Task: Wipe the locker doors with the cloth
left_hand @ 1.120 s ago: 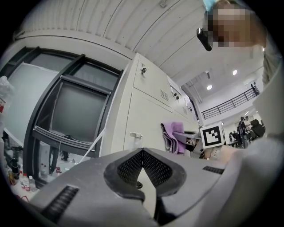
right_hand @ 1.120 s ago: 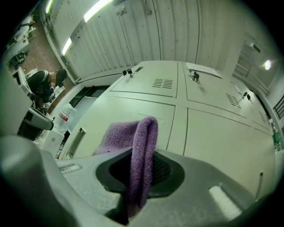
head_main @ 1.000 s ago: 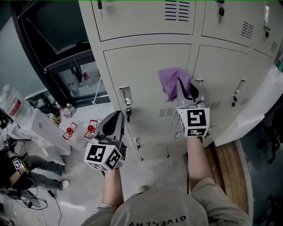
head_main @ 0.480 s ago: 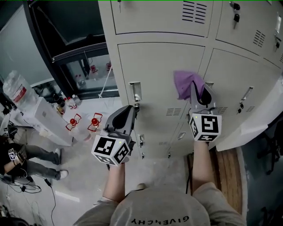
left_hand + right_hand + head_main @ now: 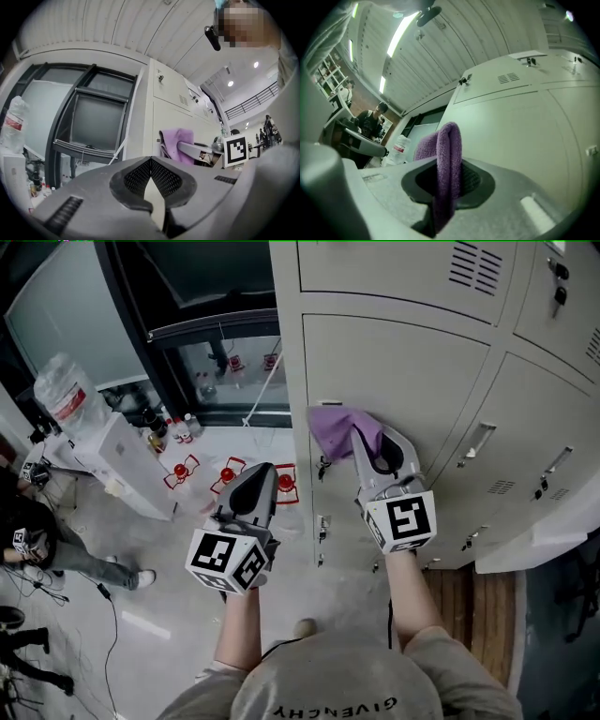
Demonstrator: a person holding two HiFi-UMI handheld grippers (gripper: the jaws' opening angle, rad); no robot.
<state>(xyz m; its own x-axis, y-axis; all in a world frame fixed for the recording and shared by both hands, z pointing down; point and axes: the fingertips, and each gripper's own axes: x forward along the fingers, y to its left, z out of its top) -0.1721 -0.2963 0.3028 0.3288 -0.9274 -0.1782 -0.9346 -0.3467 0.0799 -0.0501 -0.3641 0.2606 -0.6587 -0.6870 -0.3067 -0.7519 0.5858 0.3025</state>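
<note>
The grey locker door fills the upper right of the head view. A purple cloth lies against that door's left edge, just above the latch handle. My right gripper is shut on the cloth, which folds over between its jaws in the right gripper view as the purple cloth, with the locker door close behind. My left gripper hangs left of the lockers, away from the door, shut with nothing in it. In the left gripper view the left gripper has its jaws together, and the cloth shows beyond.
A black-framed glass window stands left of the lockers. On the floor below are a water bottle, a white box, red stands and cables. A person sits at far left. Wooden planks lie at lower right.
My right gripper has carried the cloth leftward across the locker door, from its right edge to its left edge near the latch. The left gripper stayed shut and low.
</note>
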